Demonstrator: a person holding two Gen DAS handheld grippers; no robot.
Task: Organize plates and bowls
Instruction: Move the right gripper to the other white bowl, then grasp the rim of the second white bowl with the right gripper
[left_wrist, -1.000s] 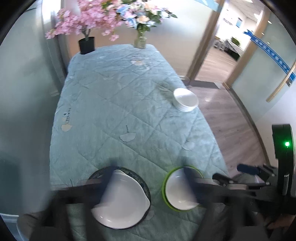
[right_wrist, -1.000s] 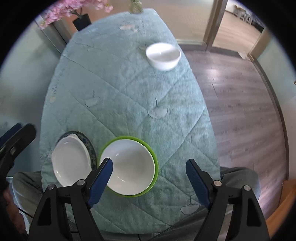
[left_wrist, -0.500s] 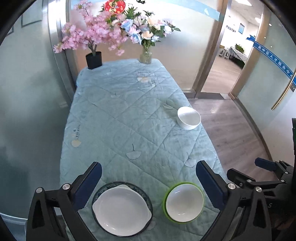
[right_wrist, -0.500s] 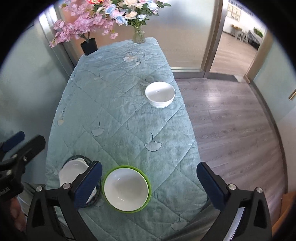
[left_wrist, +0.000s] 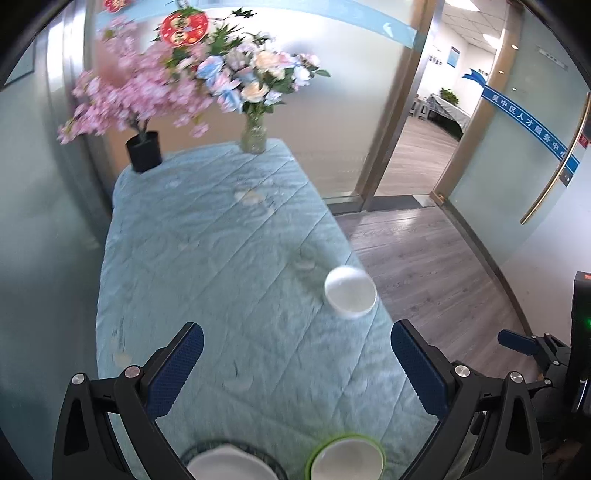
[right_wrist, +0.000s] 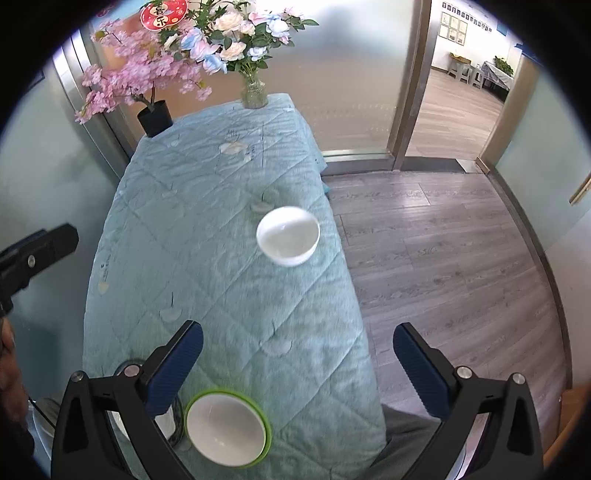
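Observation:
A white bowl (right_wrist: 289, 235) stands near the right edge of the teal quilted table; it also shows in the left wrist view (left_wrist: 351, 291). A white bowl inside a green bowl (right_wrist: 227, 428) sits at the near edge, and also shows in the left wrist view (left_wrist: 346, 459). A white plate on a dark plate (left_wrist: 231, 465) lies left of it, partly hidden. My left gripper (left_wrist: 295, 363) is open and empty above the near table. My right gripper (right_wrist: 297, 363) is open and empty above the near right table.
A black pot of pink blossoms (right_wrist: 155, 118) and a glass vase of flowers (right_wrist: 254, 92) stand at the table's far end. Glass walls run behind and to the left. Wood floor (right_wrist: 443, 251) and an open doorway lie to the right.
Both grippers have lifted and tilted up, so the near dishes slid toward the bottom of each view and the flowers came into fuller view. Both stay open.

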